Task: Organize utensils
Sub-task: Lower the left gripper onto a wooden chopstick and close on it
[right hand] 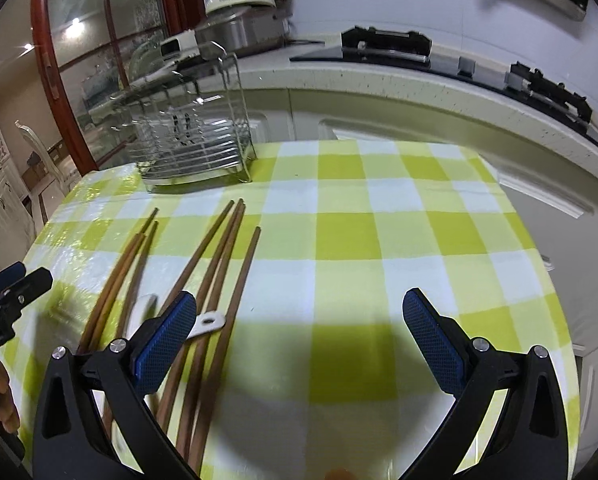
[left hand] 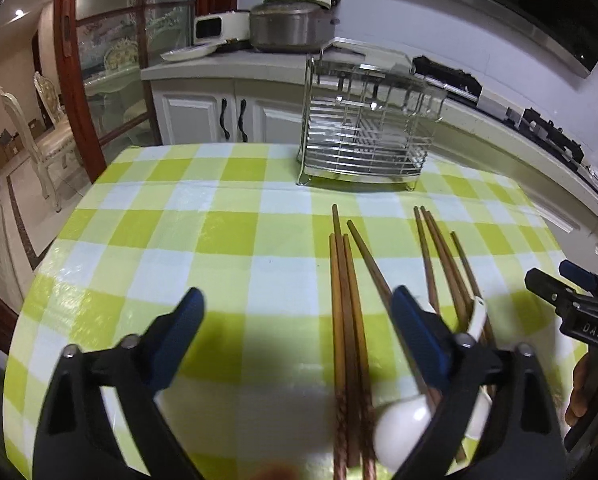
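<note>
Several brown wooden chopsticks lie on the green-checked tablecloth in two bundles, a left bundle (left hand: 345, 300) (right hand: 115, 276) and a right bundle (left hand: 439, 260) (right hand: 219, 264). White ceramic spoons (left hand: 403, 432) (right hand: 209, 322) lie among them near the front edge. My left gripper (left hand: 299, 320) is open just above the cloth. The left bundle lies between its fingers, nearer the right finger (left hand: 415, 328), and the pads do not touch it. My right gripper (right hand: 299, 332) is open over bare cloth, its left finger (right hand: 171, 332) above the right bundle. A wire utensil rack (left hand: 371, 120) (right hand: 191, 128) stands at the table's far edge.
Each gripper shows in the other's view: the right one (left hand: 555, 276), the left one (right hand: 29, 274), each with a hand on it (left hand: 587, 392). Behind the table runs a counter (right hand: 379, 80) with a rice cooker (left hand: 295, 24). A glass door (left hand: 99, 60) is on the left.
</note>
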`<action>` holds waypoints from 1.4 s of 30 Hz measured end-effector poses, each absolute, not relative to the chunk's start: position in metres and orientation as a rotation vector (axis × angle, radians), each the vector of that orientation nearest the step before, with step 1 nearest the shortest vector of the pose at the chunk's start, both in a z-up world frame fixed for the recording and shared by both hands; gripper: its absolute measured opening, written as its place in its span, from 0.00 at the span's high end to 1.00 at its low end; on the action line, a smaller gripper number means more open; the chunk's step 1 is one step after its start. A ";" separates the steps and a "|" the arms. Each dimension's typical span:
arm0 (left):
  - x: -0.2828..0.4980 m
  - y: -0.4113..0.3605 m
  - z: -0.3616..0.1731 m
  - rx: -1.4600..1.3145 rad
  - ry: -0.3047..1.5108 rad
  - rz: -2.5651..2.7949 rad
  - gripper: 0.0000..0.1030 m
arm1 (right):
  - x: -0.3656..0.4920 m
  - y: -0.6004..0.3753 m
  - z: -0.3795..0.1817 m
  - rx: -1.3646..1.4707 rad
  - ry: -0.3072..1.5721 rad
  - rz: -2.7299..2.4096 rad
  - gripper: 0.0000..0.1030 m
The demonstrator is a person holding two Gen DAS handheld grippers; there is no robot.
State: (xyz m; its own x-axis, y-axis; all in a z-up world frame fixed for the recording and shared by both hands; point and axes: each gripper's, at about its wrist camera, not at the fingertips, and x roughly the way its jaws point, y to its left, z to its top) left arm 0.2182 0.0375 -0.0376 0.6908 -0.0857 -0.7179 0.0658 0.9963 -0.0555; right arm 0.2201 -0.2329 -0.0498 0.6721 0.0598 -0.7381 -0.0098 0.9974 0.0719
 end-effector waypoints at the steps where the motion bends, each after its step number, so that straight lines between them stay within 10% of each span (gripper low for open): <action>1: 0.223 0.037 -0.040 -0.024 0.810 -0.089 0.23 | 0.227 -0.232 -0.052 0.062 0.845 0.040 0.06; 15: 0.292 0.013 -0.072 0.039 0.889 -0.197 0.74 | 0.279 -0.215 -0.073 0.022 0.912 0.077 0.07; 42: 0.311 -0.007 -0.094 0.147 0.926 -0.192 0.89 | 0.298 -0.208 -0.090 -0.018 0.966 0.066 0.25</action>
State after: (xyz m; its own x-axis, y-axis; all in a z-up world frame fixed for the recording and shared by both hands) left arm 0.3112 -0.0071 -0.0940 0.5856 -0.1009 -0.8043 0.2270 0.9729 0.0433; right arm 0.2978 -0.2080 -0.0898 0.5664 0.0476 -0.8228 -0.0639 0.9979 0.0137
